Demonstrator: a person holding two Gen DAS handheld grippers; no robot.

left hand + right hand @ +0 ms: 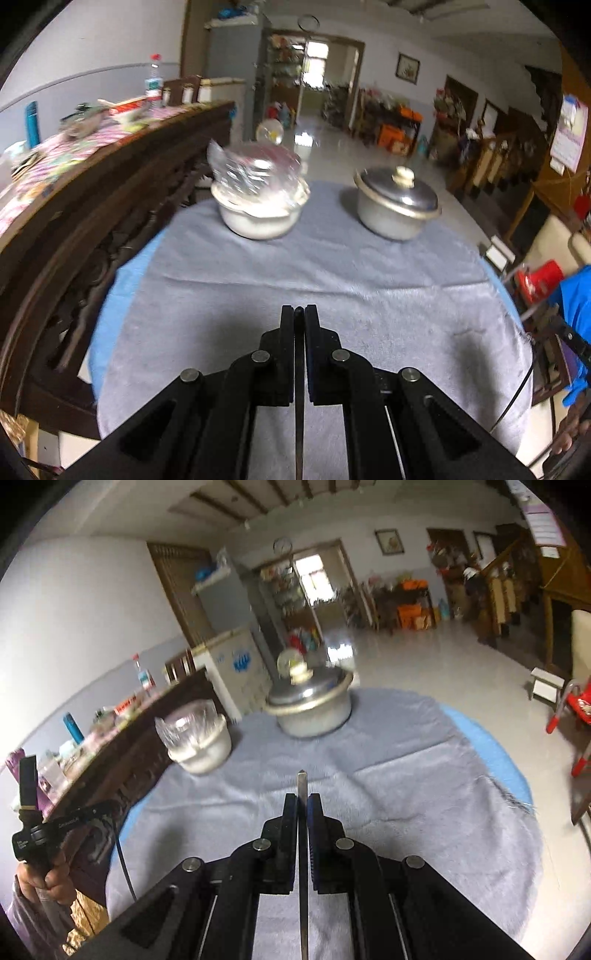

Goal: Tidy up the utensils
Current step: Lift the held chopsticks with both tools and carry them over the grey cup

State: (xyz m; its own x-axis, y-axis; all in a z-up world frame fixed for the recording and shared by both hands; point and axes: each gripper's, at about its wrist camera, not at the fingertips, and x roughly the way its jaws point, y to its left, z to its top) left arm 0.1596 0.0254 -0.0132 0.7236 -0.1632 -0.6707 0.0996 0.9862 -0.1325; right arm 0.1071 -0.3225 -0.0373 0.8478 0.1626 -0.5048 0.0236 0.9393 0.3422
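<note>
My left gripper [299,310] is shut on a thin dark utensil handle [298,406] that runs back between the pads, held above the grey cloth. My right gripper [303,797] is shut on a flat metal utensil handle [302,849]; its tip [302,775] sticks out past the fingertips. A white bowl covered with clear plastic [258,199] stands at the far left of the cloth; it also shows in the right wrist view [199,738]. A lidded metal pot [399,206] stands at the far right, also in the right wrist view [310,705].
The round table carries a grey cloth [295,273] over a blue cover [107,306]. A dark carved wooden sideboard [110,192] with clutter stands close on the left. A red chair [576,709] and a small stool [546,683] stand on the floor to the right.
</note>
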